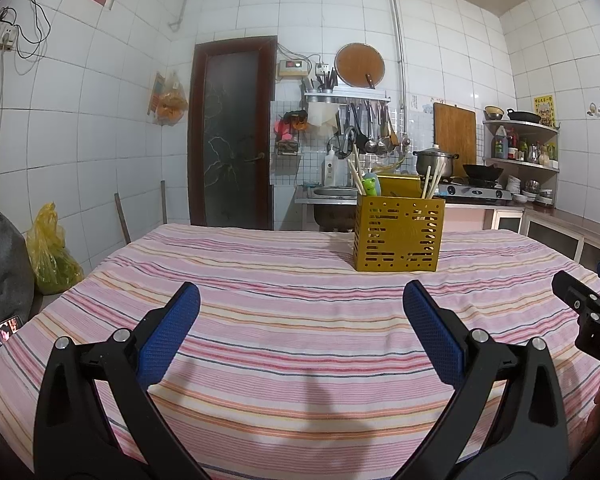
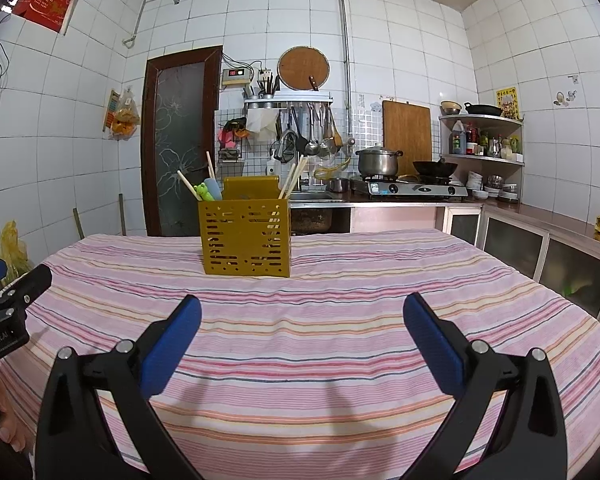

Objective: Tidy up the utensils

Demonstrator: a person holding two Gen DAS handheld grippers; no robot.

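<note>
A yellow slotted utensil holder [image 1: 398, 234] [image 2: 246, 236] stands upright on the striped tablecloth [image 1: 292, 280] [image 2: 340, 280], past both grippers. Wooden chopsticks [image 1: 432, 182] [image 2: 292, 178] and a green frog-topped utensil [image 1: 370, 186] [image 2: 204, 192] stick out of it. My left gripper [image 1: 300, 300] hovers over the cloth, open, nothing between its blue pads. My right gripper [image 2: 302, 312] is likewise open and holds nothing. Each gripper shows at the edge of the other's view: the right gripper [image 1: 588, 312], the left gripper [image 2: 8, 300].
Behind the table are a sink [image 1: 332, 192], a gas stove [image 2: 416, 190] with a pot [image 2: 378, 162] and wok [image 2: 434, 168], hanging tools, a corner shelf [image 2: 484, 140] and a dark door [image 1: 230, 136]. A yellow bag [image 1: 50, 252] lies left of the table. A thumb [image 2: 8, 432] shows low left.
</note>
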